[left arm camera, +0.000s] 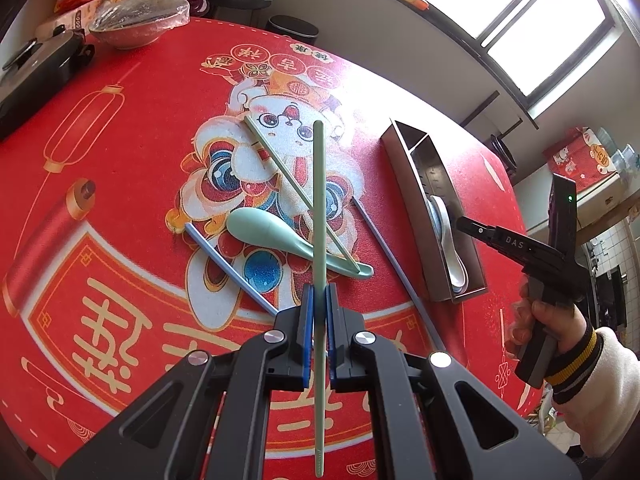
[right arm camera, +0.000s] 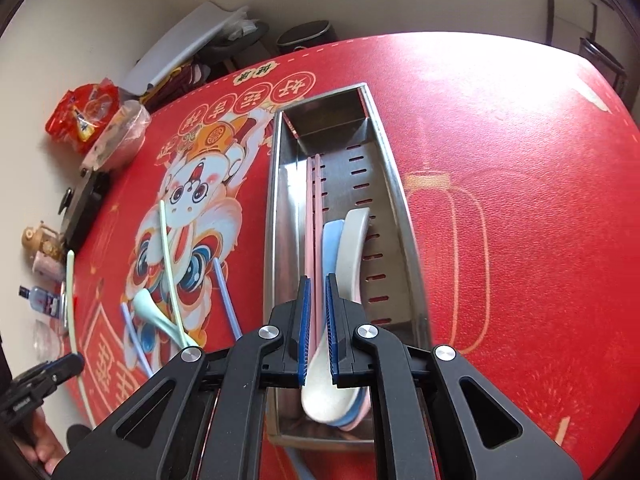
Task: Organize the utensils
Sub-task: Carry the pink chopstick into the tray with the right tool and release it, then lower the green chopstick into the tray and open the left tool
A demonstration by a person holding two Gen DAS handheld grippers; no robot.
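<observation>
Two blue chopsticks (left arm camera: 230,266) lie on the red tablecloth (left arm camera: 120,160), one left of the green spoon (left arm camera: 276,236), one right. A second green chopstick (left arm camera: 296,188) crosses the spoon. Left gripper (left arm camera: 319,304) pinches a green chopstick (left arm camera: 319,200), pads pressed on it. Metal tray (right arm camera: 280,200) holds pink chopsticks (right arm camera: 314,216) and stacked spoons (right arm camera: 348,256). Right gripper (right arm camera: 316,320) hangs above the tray, fingers nearly together, holding nothing.
</observation>
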